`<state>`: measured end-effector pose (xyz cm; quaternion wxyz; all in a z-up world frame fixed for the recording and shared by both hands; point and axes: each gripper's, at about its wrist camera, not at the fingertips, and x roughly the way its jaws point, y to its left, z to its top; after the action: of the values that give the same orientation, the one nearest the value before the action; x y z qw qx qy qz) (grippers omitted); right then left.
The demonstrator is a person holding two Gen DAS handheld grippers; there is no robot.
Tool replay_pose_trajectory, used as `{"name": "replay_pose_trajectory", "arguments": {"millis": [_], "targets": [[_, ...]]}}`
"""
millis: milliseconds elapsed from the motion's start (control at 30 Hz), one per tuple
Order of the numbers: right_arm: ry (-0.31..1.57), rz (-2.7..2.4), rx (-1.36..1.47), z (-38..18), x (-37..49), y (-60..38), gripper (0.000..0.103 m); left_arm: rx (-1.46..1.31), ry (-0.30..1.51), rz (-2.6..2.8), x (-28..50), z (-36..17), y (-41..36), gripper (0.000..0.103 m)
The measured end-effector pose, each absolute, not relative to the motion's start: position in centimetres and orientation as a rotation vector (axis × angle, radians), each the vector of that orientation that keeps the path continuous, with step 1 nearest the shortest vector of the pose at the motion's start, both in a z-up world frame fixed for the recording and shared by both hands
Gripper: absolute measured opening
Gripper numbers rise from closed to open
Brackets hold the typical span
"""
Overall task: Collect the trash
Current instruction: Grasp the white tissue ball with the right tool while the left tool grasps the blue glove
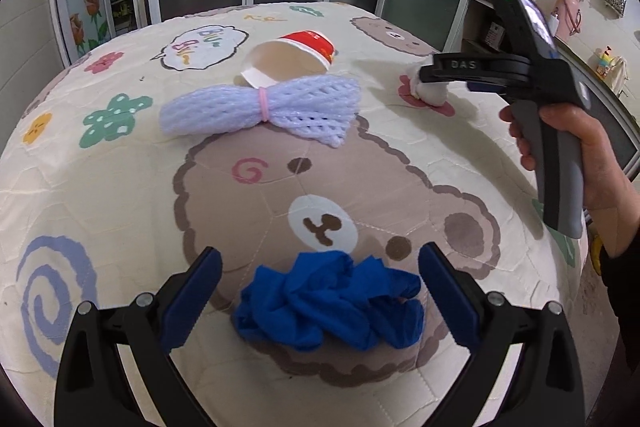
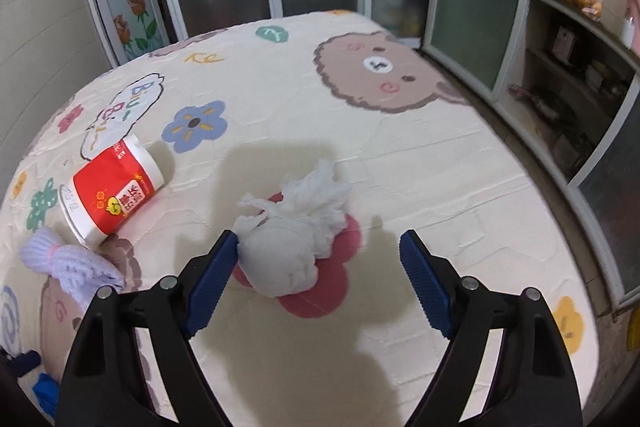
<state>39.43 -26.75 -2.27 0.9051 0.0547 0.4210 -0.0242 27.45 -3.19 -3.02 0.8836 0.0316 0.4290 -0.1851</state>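
Right wrist view: right gripper (image 2: 320, 279) jaws spread around a soft, light white tissue wad (image 2: 294, 239) beside the tipped red cup (image 2: 114, 191); likely best pinched across its bulky middle.

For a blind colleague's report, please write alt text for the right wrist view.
The open right gripper reaches around a crumpled white tissue on a cartoon-bear tablecloth. A red paper cup lies on its side at left, near a lilac foam net.
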Motion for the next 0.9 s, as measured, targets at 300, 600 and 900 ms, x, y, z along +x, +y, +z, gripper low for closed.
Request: {"name": "replay_pose_trajectory", "arguments": {"millis": [300,600,900], "targets": [[0.919,0.012,0.097,-2.8,40.3,-25.3,0.036,0.022,0.914,-0.42,27.9,-3.4,-3.0,0.071],[0.893,0.03,0.084,-2.0,39.1,-24.7,0.029,-0.01,0.91,-0.454,27.8,-2.8,-2.4,0.018],[0.868,0.046,0.113,-0.4,37.2,-25.0,0.028,-0.029,0.886,-0.479,26.3,-1.4,-1.8,0.014]]}}
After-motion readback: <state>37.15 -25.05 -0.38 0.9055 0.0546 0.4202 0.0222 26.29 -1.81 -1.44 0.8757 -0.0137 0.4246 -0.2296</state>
